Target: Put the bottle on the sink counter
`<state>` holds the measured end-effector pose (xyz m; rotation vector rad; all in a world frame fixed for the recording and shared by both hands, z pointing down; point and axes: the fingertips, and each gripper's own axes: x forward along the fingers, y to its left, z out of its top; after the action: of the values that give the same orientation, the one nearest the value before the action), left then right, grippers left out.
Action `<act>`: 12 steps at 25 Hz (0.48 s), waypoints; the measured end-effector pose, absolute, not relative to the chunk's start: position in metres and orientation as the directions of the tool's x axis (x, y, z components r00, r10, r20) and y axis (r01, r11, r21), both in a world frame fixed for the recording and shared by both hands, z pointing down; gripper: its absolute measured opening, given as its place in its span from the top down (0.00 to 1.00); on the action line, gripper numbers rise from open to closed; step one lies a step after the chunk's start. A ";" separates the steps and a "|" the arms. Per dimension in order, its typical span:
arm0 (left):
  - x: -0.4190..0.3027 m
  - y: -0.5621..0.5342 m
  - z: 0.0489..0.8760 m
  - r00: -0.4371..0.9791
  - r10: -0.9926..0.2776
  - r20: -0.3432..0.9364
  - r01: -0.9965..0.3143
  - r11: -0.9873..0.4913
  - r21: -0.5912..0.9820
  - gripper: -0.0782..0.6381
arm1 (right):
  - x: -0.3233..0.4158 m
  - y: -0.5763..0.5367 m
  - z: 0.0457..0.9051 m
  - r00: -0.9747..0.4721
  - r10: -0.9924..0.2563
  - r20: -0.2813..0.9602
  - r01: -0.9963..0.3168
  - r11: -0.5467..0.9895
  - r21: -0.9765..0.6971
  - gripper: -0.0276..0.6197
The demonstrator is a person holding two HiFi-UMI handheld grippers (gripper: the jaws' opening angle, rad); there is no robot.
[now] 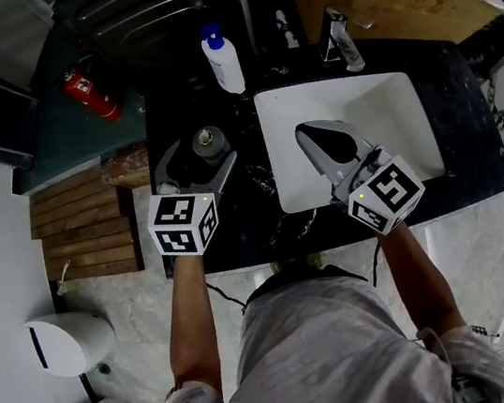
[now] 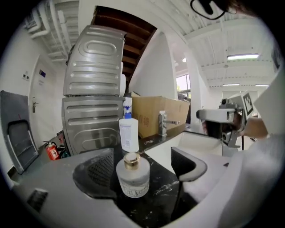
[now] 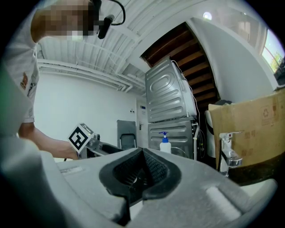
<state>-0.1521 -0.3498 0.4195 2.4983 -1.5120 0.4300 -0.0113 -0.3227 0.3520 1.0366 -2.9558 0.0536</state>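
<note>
On the black counter (image 1: pixel 164 124), between its left edge and the rim of the white sink (image 1: pixel 387 98), the bottle (image 1: pixel 207 141) stands upright, its long axis vertical and its gold cap up. Bare counter separates it from the pump bottle (image 1: pixel 222 58) behind. The left gripper (image 1: pixel 198 160) has its jaws spread wide around the bottle without pressing on it. The right gripper (image 1: pixel 317 133) hangs over the sink, jaws pressed together and empty.

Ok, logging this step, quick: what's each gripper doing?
Left gripper: open, bottle between its jaws, not gripped.
Right gripper: shut, empty.
</note>
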 end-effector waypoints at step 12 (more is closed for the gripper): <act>-0.105 -0.296 0.325 0.541 -0.841 0.009 -0.840 -0.540 0.051 0.59 | -0.022 -0.297 0.316 -0.807 -0.588 -0.064 -0.588 0.808 -0.009 0.96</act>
<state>-0.1046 -0.2958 0.3254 2.7148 -1.4811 -0.0247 -0.0223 -0.2974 0.3163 0.9921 -3.0474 -0.0186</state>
